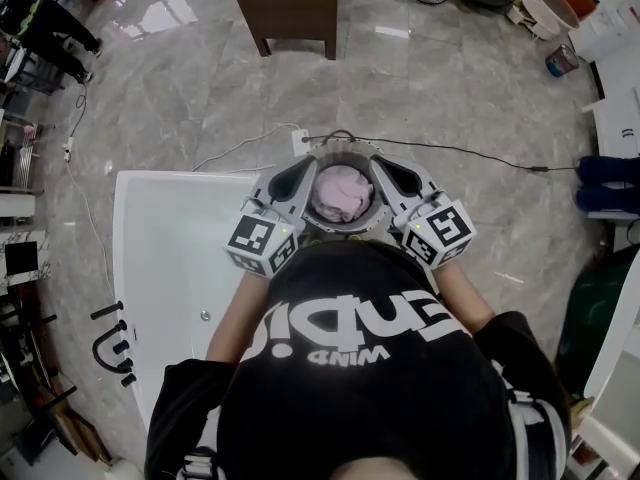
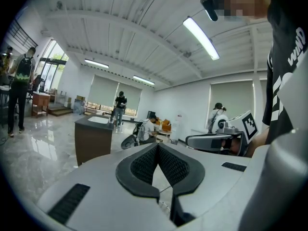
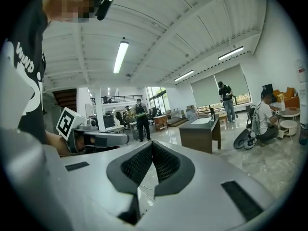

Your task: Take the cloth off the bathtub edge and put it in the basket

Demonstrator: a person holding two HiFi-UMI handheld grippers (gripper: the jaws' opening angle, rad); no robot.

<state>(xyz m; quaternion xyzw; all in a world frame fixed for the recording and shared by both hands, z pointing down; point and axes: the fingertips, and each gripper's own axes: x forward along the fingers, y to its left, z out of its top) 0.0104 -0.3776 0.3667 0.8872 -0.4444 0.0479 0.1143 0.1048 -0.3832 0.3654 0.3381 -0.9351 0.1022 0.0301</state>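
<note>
A pink cloth lies bunched inside the round basket, just beside a corner of the white bathtub. The left gripper and right gripper flank the cloth, each closed with nothing between its jaws.

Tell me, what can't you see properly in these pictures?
- Basket: head view, its sides are covered by the left claw, the right claw and the person's chest.
- Cloth: only its top shows, and neither gripper view shows it.
- Bathtub: head view, its right part is behind the person.
</note>
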